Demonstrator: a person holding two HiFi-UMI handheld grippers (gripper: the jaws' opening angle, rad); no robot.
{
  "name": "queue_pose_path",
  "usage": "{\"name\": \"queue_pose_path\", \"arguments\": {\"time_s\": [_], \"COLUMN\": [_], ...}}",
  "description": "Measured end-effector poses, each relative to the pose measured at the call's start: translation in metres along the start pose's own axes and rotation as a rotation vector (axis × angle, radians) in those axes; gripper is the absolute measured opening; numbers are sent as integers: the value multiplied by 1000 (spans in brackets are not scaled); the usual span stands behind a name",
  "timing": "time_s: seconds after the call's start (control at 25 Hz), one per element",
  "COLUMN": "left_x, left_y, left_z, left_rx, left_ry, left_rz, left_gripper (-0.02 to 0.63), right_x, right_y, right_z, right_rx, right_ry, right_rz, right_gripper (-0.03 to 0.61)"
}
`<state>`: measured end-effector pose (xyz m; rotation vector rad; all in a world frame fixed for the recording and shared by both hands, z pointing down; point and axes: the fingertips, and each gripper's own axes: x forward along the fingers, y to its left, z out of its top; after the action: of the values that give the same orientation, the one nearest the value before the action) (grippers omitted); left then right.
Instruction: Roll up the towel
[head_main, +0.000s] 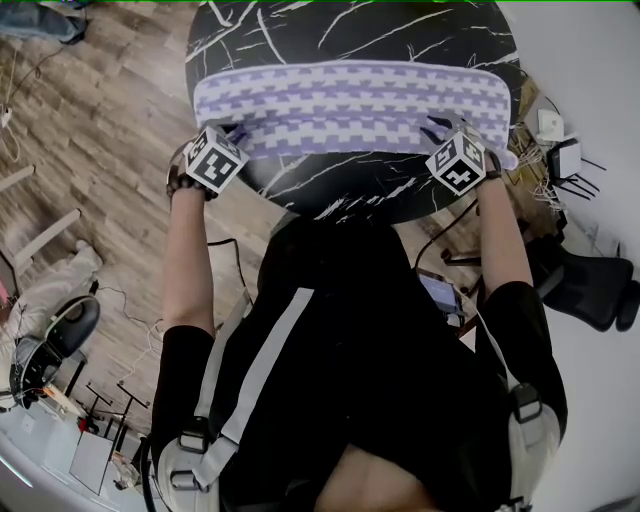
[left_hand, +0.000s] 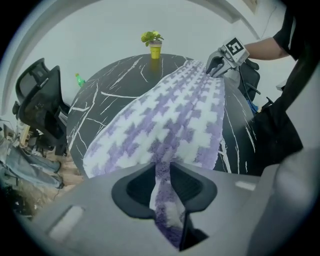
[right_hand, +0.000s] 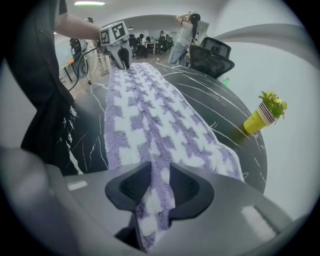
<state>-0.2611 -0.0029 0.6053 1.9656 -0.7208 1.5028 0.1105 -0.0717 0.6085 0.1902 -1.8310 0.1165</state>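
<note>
Your left gripper (left_hand: 162, 174) pinches a fold of the purple-and-white towel (left_hand: 165, 115), which stretches across the black bench (left_hand: 110, 85) to your right gripper (left_hand: 215, 68).

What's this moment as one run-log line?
towel: spread, unrolled, on black marble table | left gripper: clamped on near edge | right gripper: clamped on near edge

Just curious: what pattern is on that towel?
The towel has a purple-and-white stepped check, clearest in the right gripper view.

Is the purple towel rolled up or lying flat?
Flat, not rolled: the towel lies as one long strip across the black table, no coil anywhere.
</note>
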Motion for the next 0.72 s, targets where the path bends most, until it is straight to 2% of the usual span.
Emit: {"name": "queue_pose_path", "arguments": {"time_s": [0.16,0.28,0.4,0.52,0.72], "left_x": [-18,-49,-65,-53,-28], "left_y": [10,9,-21,-57,-83], "left_z": [9,30,52,58,51], "left_rx": [-85,-89,-46,6,36], "left_ry": [-99,-218,-307,-290,-236], "left_rz": [77,134,87,37,33], "left_gripper": [126,126,117,117,117], "right_x": [-7,-19,-27,-34,-44], "right_y": [-6,-13,-18,-11,10], "right_z": [5,14,22,26,25], "right_rx": [12,43,70,64,74], "right_ry": [-26,-79,-119,-138,-177], "right_rz": [-33,-72,-95,-105,-107], "right_gripper": [146,149,149,149,149]}}
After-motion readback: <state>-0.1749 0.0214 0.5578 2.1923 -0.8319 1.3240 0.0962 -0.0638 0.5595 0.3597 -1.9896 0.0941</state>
